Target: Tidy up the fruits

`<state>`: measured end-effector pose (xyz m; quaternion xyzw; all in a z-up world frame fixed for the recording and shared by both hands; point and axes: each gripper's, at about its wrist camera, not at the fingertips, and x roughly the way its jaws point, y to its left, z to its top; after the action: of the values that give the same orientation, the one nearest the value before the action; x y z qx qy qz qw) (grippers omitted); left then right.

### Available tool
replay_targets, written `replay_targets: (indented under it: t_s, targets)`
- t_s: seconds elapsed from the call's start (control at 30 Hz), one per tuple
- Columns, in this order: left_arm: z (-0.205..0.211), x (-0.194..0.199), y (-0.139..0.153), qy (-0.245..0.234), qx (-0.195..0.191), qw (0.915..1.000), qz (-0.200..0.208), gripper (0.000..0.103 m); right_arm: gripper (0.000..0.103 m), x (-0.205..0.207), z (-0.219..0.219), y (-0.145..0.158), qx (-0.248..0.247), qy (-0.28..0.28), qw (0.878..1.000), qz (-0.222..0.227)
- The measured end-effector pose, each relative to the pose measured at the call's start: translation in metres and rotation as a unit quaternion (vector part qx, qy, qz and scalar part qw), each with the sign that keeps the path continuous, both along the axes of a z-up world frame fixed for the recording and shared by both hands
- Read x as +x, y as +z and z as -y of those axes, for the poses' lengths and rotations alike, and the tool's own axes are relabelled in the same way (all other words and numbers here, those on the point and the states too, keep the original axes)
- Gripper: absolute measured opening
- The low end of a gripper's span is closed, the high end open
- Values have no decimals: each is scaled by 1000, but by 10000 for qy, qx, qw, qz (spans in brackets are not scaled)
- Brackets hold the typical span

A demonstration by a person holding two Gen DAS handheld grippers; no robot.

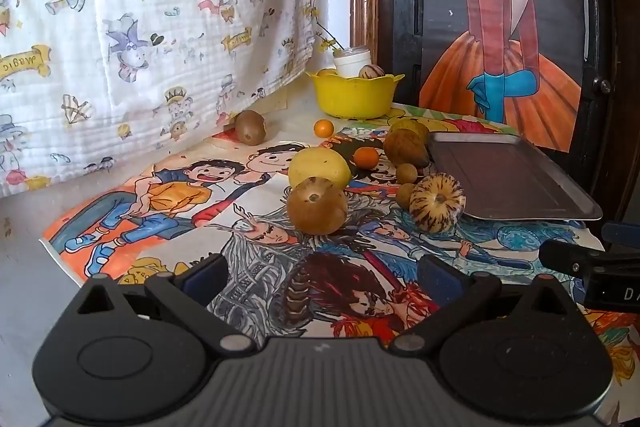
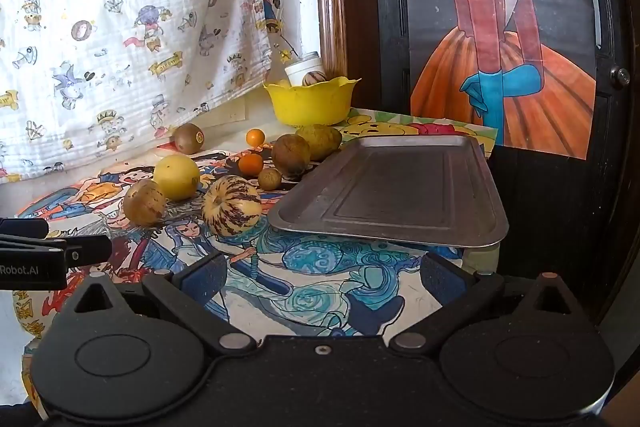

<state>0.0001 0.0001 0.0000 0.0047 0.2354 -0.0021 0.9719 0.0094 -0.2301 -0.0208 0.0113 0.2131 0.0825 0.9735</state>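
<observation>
Several fruits lie on a cartoon-printed cloth (image 1: 168, 211): a yellow round fruit (image 1: 319, 167), a brown-green fruit (image 1: 317, 205) in front of it, a striped melon (image 1: 437, 202), small oranges (image 1: 366, 157), a kiwi (image 1: 250, 127). An empty metal tray (image 1: 508, 179) sits to their right. A yellow bowl (image 1: 354, 95) with fruit stands at the back. My left gripper (image 1: 320, 275) is open and empty, short of the brown-green fruit. My right gripper (image 2: 320, 277) is open and empty, in front of the striped melon (image 2: 231, 205) and the tray (image 2: 404, 187).
A printed sheet (image 1: 140, 27) hangs on the left behind the table. A dark door with a poster (image 1: 504, 27) stands behind the tray. A white jar (image 1: 353, 61) stands behind the bowl. The table's edge drops off right of the tray.
</observation>
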Motion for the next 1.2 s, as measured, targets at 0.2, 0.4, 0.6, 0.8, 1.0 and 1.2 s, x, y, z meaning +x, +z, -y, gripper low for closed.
replay_targets:
  t_s: [0.2, 0.4, 0.6, 0.8, 1.0, 1.2]
  targets:
    - [0, 0, 0, 2, 0, 10000, -10, 103, 102, 1, 0, -1, 1, -1, 10000, -8]
    - [0, 0, 0, 1, -4, 10000, -17, 103, 102, 1, 0, -1, 0, 1, 10000, -16]
    - [0, 0, 0, -1, -8, 10000, -23, 103, 102, 2, 0, -2, 1, 0, 10000, -19]
    - [0, 0, 0, 1, -14, 10000, -30, 103, 102, 2, 0, -2, 2, -2, 10000, -28]
    - [0, 0, 0, 4, -16, 10000, -31, 103, 102, 1, 0, -2, 1, 2, 10000, -33]
    - [0, 0, 0, -6, -14, 10000, -39, 102, 102, 0, 0, -1, 6, 20, 10000, -26]
